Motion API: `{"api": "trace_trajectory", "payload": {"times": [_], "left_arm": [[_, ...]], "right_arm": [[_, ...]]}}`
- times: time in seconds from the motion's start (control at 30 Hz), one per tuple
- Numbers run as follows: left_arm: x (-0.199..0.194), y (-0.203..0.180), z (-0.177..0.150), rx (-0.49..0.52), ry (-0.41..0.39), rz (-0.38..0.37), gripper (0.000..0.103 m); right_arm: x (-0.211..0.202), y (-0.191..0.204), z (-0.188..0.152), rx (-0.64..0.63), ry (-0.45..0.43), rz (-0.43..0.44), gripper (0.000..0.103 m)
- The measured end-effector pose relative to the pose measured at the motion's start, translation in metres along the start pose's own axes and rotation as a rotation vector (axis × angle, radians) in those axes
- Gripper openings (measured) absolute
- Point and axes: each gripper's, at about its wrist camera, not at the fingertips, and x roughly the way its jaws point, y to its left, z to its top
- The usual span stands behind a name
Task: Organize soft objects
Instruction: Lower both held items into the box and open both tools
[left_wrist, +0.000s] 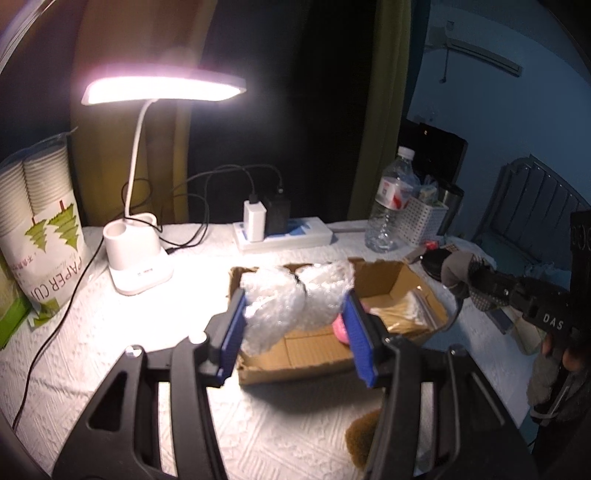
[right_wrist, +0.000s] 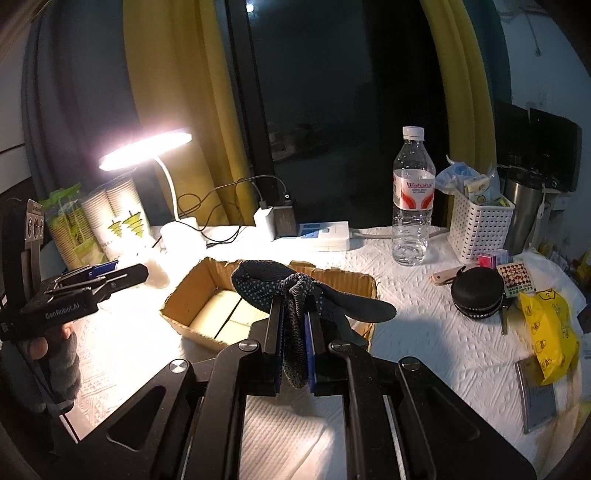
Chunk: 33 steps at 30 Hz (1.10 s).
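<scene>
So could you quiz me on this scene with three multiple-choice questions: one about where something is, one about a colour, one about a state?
1. Where is the bubble wrap?
A. Between the left hand-held gripper's fingers, above the box
B. Flat under the lamp
C. In the white basket

2. What colour are the pads on the left hand-held gripper?
A. Red
B. Blue
C. Green

3. What state is the right hand-held gripper in?
A. Wide open and empty
B. Shut on the bottle
C. Shut on the glove

Answers:
1 A: the wrap sits between its two fingers over the box.
2 B: both pads show blue in the left wrist view.
3 C: the dark dotted glove is pinched between its fingers in the right wrist view.
</scene>
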Motion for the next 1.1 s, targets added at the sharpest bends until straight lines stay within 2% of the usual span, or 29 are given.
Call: {"api": "trace_trajectory", "payload": {"times": [0.17, 0.53, 0.83, 0.87, 0.97, 1.03, 1.1], "left_arm": [[0.02, 0.006, 0.002, -0.014, 0.003, -0.015, 0.052], [0.072, 0.011, -0.006, -0.017, 0.08, -0.004, 0.052], [0.095, 0.016, -0.01, -0.047, 0.137, -0.007, 0.055], [0.096, 0.016, -0.011, -0.046, 0.144, -0.006, 0.056], [0.094, 0.016, -0.011, -0.051, 0.137, -0.004, 0.068], [0.09, 0.016, -0.01, -0.051, 0.126, -0.007, 0.071], [0.086, 0.015, -0.008, -0.047, 0.114, -0.004, 0.079]], "right_arm": [[0.015, -0.006, 0.002, 0.001, 0.013, -0.008, 0.011], [0.055, -0.028, 0.008, 0.015, 0.029, -0.046, 0.011], [0.087, -0.038, 0.002, 0.038, 0.076, -0.045, 0.011], [0.089, -0.038, 0.002, 0.039, 0.079, -0.045, 0.011], [0.094, -0.039, 0.003, 0.046, 0.081, -0.047, 0.011], [0.095, -0.037, 0.003, 0.042, 0.082, -0.042, 0.016], [0.094, -0.036, 0.003, 0.038, 0.081, -0.038, 0.028]]}}
